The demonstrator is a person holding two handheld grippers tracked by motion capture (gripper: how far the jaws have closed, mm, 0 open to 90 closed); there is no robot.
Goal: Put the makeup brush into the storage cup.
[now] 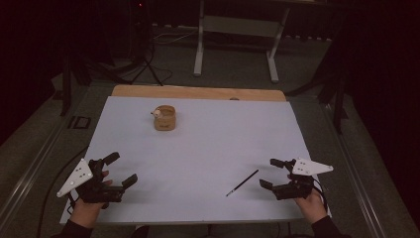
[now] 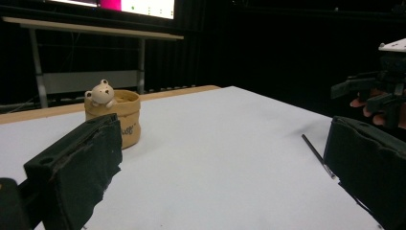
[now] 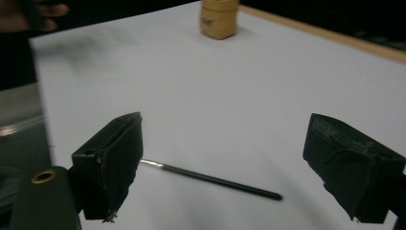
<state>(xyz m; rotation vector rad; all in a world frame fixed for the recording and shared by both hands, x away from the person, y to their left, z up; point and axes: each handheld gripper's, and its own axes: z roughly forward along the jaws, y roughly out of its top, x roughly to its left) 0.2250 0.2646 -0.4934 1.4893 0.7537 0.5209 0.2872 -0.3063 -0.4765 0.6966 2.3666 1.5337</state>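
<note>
Honestly, the tricky bit from where I stand is how thin that black pen [image 1: 242, 183] is: it lies flat on the white table cover [image 1: 208, 148], near the front edge on the person's right, just beside the right gripper [image 1: 271, 173] and well apart from the tan pot [image 1: 165, 118] with the little bear figure [image 2: 100, 92] on its rim at the far side. The right gripper has its jaws wide apart and nothing between them; in its own view the pen [image 3: 210, 179] runs across the gap, low between the two black pads [image 3: 112, 158]. The left gripper [image 1: 121, 169] hovers at the near left corner, jaws also spread and empty, well away from both things. My guess is that the right one goes for the pen next, and I'd worry that the blunt pads close over the top of it instead of under its sides, so that it rolls or skids off across the smooth sheet, perhaps towards the table edge. Coming down too steeply could pin it flat or scuff the cover. And if it is caught near one end, it may droop or twist loose on the way to the pot.
</note>
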